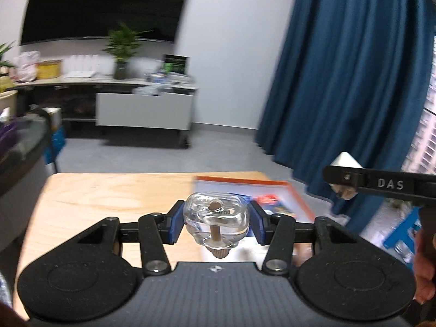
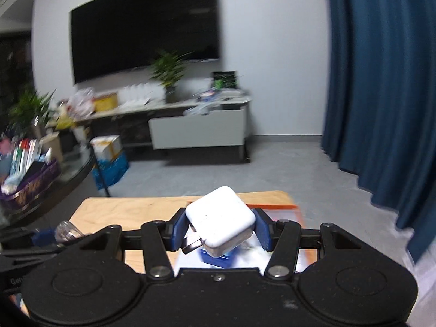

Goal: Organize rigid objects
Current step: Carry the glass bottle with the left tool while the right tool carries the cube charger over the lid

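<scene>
**Two grippers, two loads, above one wooden table**

Left wrist view: the left gripper (image 1: 215, 224) has its blue pads pressed on both sides of one clear glass knob (image 1: 216, 220) with a brass-coloured screw through its middle — jaws narrow, the knob lifted off the surface. Below lies one wooden table (image 1: 109, 196), its left half bare and its far edge running straight across the frame. One orange-edged book (image 1: 283, 194) lies flat on the right part, its corner near the table's right edge. At the right margin the right gripper (image 1: 344, 179) enters as one black finger marked "DAS", a white corner and a pale prong end showing around it; beside it is a person's hand (image 1: 425, 267). Beyond the table is open grey floor up to one blue curtain (image 1: 354, 68).

Right wrist view: the right gripper (image 2: 220, 227) clamps one white charger block (image 2: 222, 219), tilted corner-up, a dark prong jutting out at its lower left — it is in the air above the book (image 2: 272, 206). The left gripper (image 2: 54, 234) shows at lower left with the knob (image 2: 66, 230). The table (image 2: 122, 209) is bare at its far left, with open floor past its far edge.
</scene>
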